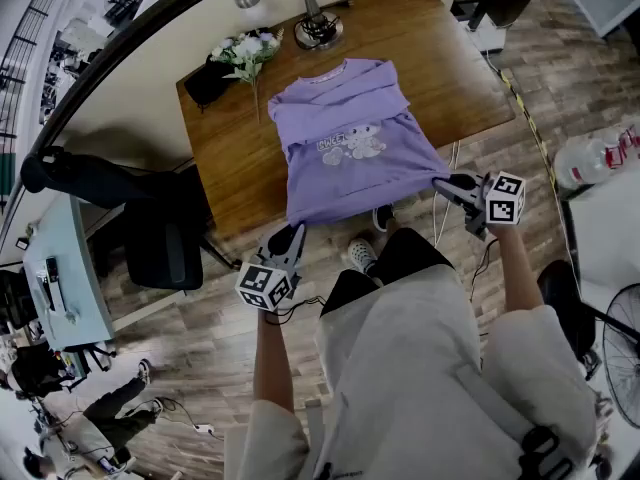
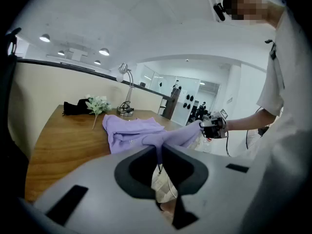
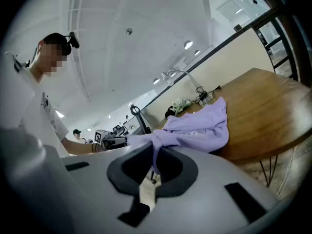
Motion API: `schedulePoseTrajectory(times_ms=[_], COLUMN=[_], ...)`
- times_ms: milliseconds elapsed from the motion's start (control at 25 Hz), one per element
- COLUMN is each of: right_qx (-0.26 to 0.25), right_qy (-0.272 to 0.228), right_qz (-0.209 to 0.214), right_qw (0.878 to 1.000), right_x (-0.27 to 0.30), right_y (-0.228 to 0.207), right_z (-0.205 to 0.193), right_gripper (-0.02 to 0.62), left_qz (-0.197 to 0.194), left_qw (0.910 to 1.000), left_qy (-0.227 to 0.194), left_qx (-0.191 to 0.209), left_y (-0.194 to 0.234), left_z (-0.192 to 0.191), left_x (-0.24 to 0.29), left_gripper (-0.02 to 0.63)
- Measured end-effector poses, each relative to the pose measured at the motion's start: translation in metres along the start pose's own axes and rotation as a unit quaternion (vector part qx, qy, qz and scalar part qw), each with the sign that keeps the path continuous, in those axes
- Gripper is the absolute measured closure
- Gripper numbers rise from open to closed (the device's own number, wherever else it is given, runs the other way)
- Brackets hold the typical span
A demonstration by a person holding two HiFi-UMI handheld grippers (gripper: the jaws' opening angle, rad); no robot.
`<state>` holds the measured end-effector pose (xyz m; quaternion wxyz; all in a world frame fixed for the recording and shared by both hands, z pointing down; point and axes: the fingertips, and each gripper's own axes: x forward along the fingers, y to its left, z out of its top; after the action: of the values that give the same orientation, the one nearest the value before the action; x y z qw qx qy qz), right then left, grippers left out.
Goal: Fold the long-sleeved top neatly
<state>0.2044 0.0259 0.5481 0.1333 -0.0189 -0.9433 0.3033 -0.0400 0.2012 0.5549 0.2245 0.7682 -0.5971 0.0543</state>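
A lilac long-sleeved top (image 1: 350,148) with a cartoon print lies chest-up on the wooden table (image 1: 225,168), its collar at the far side. Its hem is lifted off the near table edge and stretched between both grippers. My left gripper (image 1: 290,236) is shut on the hem's left corner, and the cloth runs between its jaws (image 2: 158,152) in the left gripper view. My right gripper (image 1: 445,183) is shut on the hem's right corner, with lilac cloth pinched at the jaws (image 3: 155,160). Each gripper view shows the other gripper across the taut hem.
A desk lamp (image 1: 300,8), a bunch of white flowers (image 1: 245,53) and a black object (image 1: 205,78) stand at the table's far side. A black chair (image 1: 160,238) is left of the table. A fan (image 1: 625,353) stands on the floor at the right.
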Motion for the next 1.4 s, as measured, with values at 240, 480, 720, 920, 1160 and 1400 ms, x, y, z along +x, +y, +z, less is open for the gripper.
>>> schedulePoseTrajectory(times_ms=[240, 480, 720, 920, 1160, 1400], right_qx=[0.008, 0.051, 0.072, 0.092, 0.150, 0.240], right_qy=[-0.006, 0.018, 0.016, 0.006, 0.016, 0.021], right_qz=[0.021, 0.023, 0.033, 0.037, 0.033, 0.020], right_qw=[1.000, 0.998, 0.997, 0.995, 0.988, 0.970], right_x=[0.018, 0.045, 0.073, 0.101, 0.136, 0.165], right_y=[-0.022, -0.065, -0.108, -0.152, -0.207, -0.256], right_z=[0.045, 0.078, 0.121, 0.158, 0.173, 0.174], right_gripper=[0.574, 0.574, 0.572, 0.572, 0.574, 0.572], left_qz=[0.007, 0.019, 0.026, 0.040, 0.061, 0.095], left_qw=[0.9999, 0.9997, 0.9996, 0.9991, 0.9975, 0.9892], left_qy=[-0.012, -0.012, -0.007, 0.009, 0.028, 0.045], left_qx=[0.007, -0.004, -0.002, 0.013, -0.020, -0.102], left_y=[0.033, 0.070, 0.109, 0.148, 0.196, 0.238], left_z=[0.033, 0.059, 0.092, 0.119, 0.128, 0.114], left_x=[0.025, 0.064, 0.099, 0.134, 0.178, 0.216], left_gripper=[0.558, 0.558, 0.558, 0.558, 0.558, 0.558])
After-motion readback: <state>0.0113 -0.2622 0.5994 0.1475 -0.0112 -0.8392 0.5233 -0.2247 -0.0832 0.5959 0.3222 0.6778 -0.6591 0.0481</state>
